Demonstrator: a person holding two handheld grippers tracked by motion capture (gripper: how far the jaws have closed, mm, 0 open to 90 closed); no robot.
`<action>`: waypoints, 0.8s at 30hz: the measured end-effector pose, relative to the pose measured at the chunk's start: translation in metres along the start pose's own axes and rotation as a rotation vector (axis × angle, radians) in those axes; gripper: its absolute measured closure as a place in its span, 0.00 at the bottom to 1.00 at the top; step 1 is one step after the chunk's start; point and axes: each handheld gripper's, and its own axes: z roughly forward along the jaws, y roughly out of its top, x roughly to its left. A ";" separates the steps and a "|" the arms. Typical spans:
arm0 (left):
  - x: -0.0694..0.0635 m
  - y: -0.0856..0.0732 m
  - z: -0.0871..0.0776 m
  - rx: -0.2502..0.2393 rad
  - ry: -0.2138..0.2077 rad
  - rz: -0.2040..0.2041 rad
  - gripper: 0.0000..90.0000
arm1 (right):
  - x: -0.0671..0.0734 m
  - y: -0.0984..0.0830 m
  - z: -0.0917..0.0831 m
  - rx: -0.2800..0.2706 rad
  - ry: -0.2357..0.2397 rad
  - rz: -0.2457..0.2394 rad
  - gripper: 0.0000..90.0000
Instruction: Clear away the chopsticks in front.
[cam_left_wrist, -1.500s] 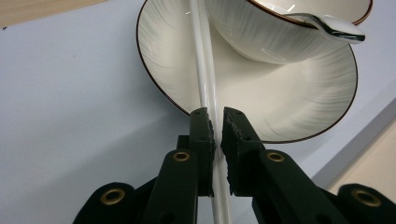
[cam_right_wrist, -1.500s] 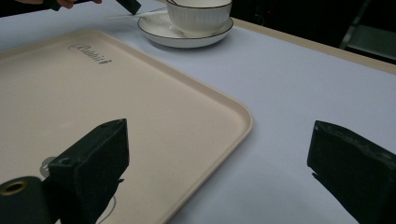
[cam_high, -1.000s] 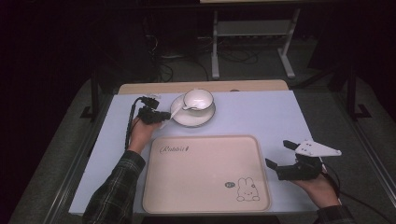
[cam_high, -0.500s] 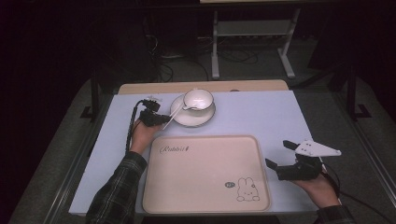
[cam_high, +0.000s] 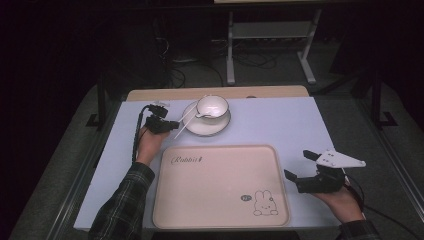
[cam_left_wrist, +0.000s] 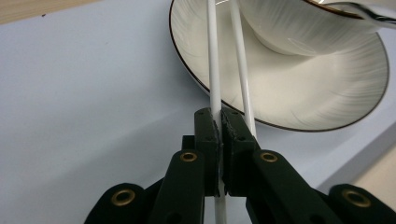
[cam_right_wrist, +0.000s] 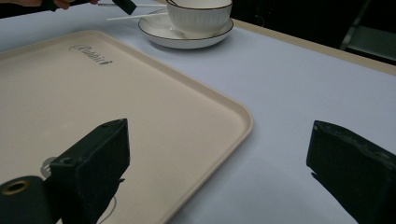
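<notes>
High view: at lower right your right gripper (cam_high: 302, 166) rests with jaws wide apart, holding nothing, beside the beige tray (cam_high: 220, 210). Upper left, your left gripper (cam_high: 173, 125) is clamped on one white chopstick (cam_left_wrist: 214, 79); beyond sits the saucer (cam_high: 216, 127) with its cup (cam_high: 212, 106).

— What's on my table (cam_high: 280, 120)?
— A beige tray (cam_high: 220, 185) lies flat, its corner between my right jaws. A white saucer (cam_high: 206, 125) sits just past my left jaws.
— And the surface?
— Pale blue, with a wooden strip (cam_high: 215, 93) at its far edge.
</notes>
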 end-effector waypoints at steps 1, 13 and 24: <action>0.000 0.000 -0.002 -0.001 -0.001 0.002 0.96 | 0.000 0.000 0.000 0.000 0.000 0.000 0.06; 0.001 -0.018 -0.037 -0.026 -0.011 0.000 0.96 | 0.000 0.000 0.000 -0.001 -0.002 0.000 0.06; -0.002 -0.053 -0.067 -0.028 -0.016 -0.010 0.96 | 0.000 0.000 0.000 0.001 -0.004 0.000 0.06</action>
